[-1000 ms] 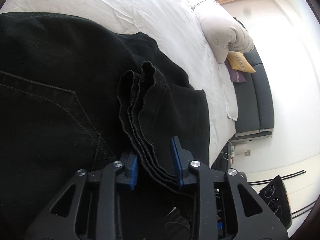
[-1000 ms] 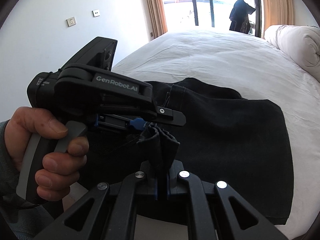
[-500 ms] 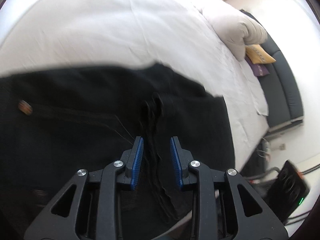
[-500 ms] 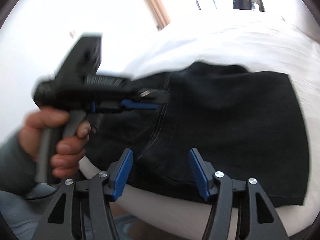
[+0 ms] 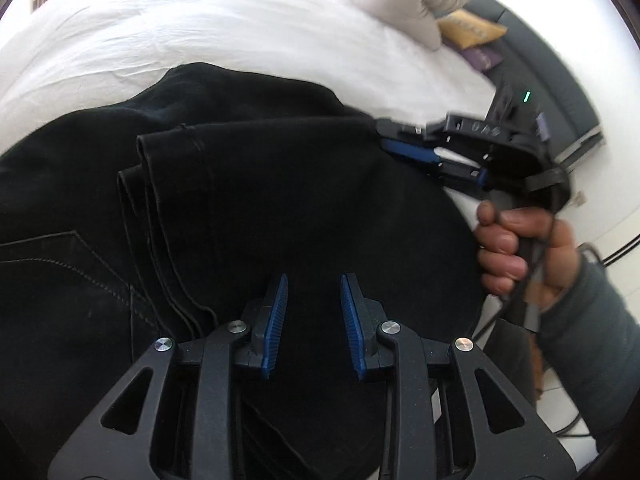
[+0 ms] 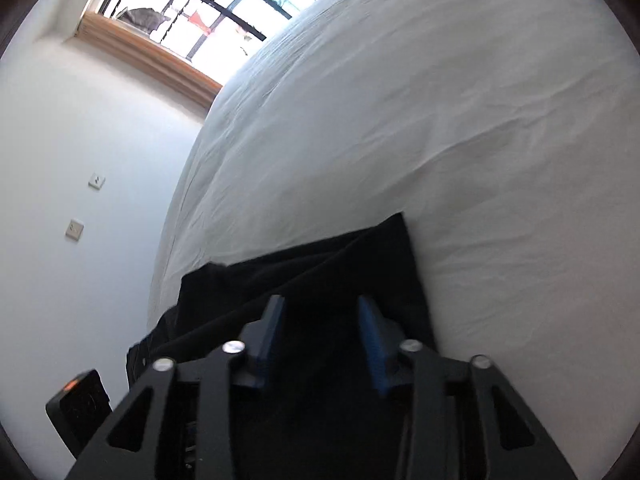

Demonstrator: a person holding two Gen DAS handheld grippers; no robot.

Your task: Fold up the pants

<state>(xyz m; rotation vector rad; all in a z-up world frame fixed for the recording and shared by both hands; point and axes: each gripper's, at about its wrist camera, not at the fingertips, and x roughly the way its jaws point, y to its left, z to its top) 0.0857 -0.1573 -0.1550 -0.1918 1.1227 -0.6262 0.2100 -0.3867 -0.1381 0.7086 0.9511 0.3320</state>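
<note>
Lying folded on white bed [image 5: 224, 28]: black pants [image 5: 304, 200]. Left gripper [image 5: 312, 300] narrow over cloth, grip unclear; right gripper [image 6: 321, 322] closing around pants edge.

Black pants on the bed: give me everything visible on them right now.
The black pants look like dark denim, with pale stitching on a seat pocket at left. They lie folded on the white bed sheet, the stacked leg hems laid over the seat. The left tool frames the cloth without pinching it. The right tool, closing, sits at their edge.
</note>
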